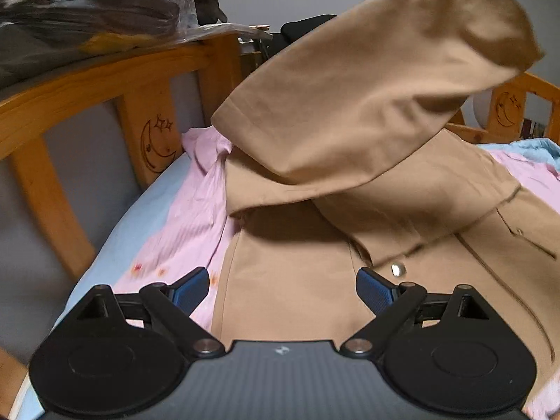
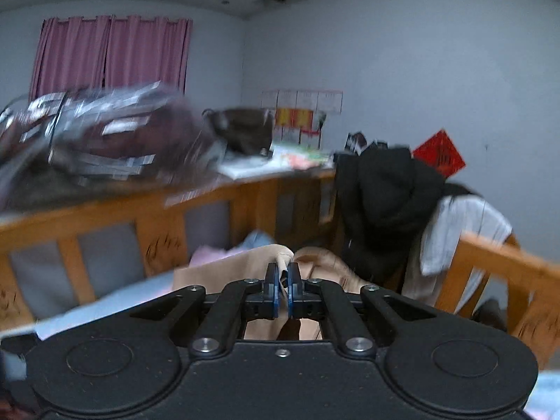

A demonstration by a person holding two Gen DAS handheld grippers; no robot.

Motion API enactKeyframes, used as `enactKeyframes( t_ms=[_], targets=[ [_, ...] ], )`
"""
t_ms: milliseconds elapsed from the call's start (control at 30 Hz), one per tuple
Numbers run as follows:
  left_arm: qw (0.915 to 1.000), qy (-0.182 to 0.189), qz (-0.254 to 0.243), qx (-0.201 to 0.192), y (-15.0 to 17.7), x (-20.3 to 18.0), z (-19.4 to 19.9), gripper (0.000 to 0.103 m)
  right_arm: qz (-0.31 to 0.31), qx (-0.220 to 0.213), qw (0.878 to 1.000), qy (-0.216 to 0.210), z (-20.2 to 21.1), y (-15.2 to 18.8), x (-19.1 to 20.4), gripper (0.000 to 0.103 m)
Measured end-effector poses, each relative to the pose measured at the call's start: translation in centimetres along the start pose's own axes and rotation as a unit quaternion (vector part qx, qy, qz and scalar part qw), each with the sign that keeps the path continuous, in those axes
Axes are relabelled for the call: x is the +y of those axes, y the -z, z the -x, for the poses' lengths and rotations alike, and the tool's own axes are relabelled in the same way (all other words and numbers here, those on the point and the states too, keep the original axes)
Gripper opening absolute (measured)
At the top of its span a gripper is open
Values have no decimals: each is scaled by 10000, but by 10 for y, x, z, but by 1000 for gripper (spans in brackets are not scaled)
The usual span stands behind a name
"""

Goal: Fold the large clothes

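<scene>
Left wrist view: left gripper [image 1: 282, 288] w/ fingers [image 1: 190, 288] spread wide, nothing between them, hovering just above the front of a tan coat [image 1: 290, 301]. Coat lies on a pink sheet [image 1: 189, 217] over a light-blue mattress [image 1: 136, 220] in a wooden bed frame [image 1: 154, 105] w/ moon-and-stars carving. One sleeve [image 1: 367, 80] is lifted up off the coat body, running to the top right corner where a dark shape holds its end; only this view shows the sleeve's full length and a metal snap button [image 1: 397, 268] on the coat front. Plastic-wrapped bundle [image 1: 91, 3] sits on top of the frame, top left.

Right wrist view: right gripper [image 2: 283, 290] w/ fingers [image 2: 271, 288] pressed together, pinching a tan fabric edge [image 2: 285, 257] of the coat; rest of coat hangs below, mostly hidden. Only this view shows the room: pink curtains [image 2: 112, 52], black garment [image 2: 385, 203] draped on the frame corner, red paper square [image 2: 439, 152] on wall. Background blurred.
</scene>
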State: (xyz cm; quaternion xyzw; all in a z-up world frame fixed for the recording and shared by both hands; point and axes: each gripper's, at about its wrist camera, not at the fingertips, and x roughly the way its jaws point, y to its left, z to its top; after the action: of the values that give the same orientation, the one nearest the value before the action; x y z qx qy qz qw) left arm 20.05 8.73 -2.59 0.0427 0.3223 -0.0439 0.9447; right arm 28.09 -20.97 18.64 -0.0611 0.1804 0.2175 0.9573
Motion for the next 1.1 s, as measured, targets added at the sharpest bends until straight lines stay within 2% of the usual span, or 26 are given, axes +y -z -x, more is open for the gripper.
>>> enactKeyframes(
  t_ms=[100, 200, 267, 333, 433, 500, 567, 633, 733, 800, 833, 867, 900, 1000, 1100],
  targets=[
    [9969, 418, 610, -262, -15, 16, -10, 96, 67, 52, 10000, -9, -10, -16, -12, 3],
    [9853, 685, 1481, -498, -25, 41, -22, 98, 148, 207, 9997, -25, -18, -15, -20, 3],
    [9787, 769, 1833, -511, -30, 54, -32, 98, 277, 242, 9993, 48, -19, -9, -22, 3],
    [9769, 754, 1945, -465, -35, 62, -43, 98, 172, 276, 9994, 148, -14, 0, -35, 3],
    [9800, 727, 1838, -221, -45, 65, -65, 98, -100, 382, 9986, 342, -5, 19, -56, 3],
    [9819, 655, 1777, -12, -52, 64, -79, 93, -304, 477, 9972, 483, -2, 36, -72, 3],
    [9795, 572, 1923, 194, -57, 66, -94, 88, -445, 666, 9947, 647, -5, 54, -85, 3],
    [9734, 663, 2174, 283, -59, 71, -106, 83, -548, 829, 9920, 775, -9, 70, -95, 3],
    [9681, 715, 2369, 405, -60, 74, -119, 66, -637, 1045, 9882, 921, -19, 92, -105, 3],
    [9696, 762, 2265, 523, -61, 71, -126, 37, -745, 1156, 9861, 934, -25, 104, -109, 3],
    [9730, 628, 2154, 547, -63, 69, -128, 29, -756, 1193, 9854, 948, -28, 109, -110, 3],
    [9757, 504, 2059, 553, -64, 68, -128, 12, -749, 1213, 9851, 963, -31, 113, -112, 3],
    [9773, 442, 1997, 545, -65, 68, -129, 2, -771, 1230, 9848, 950, -34, 117, -114, 3],
    [9765, 236, 2111, 362, -67, 74, -124, 0, -875, 1336, 9829, 920, -43, 125, -118, 3],
    [9779, 176, 2045, 396, -66, 76, -126, 0, -880, 1464, 9806, 963, -51, 136, -121, 4]
  ],
)
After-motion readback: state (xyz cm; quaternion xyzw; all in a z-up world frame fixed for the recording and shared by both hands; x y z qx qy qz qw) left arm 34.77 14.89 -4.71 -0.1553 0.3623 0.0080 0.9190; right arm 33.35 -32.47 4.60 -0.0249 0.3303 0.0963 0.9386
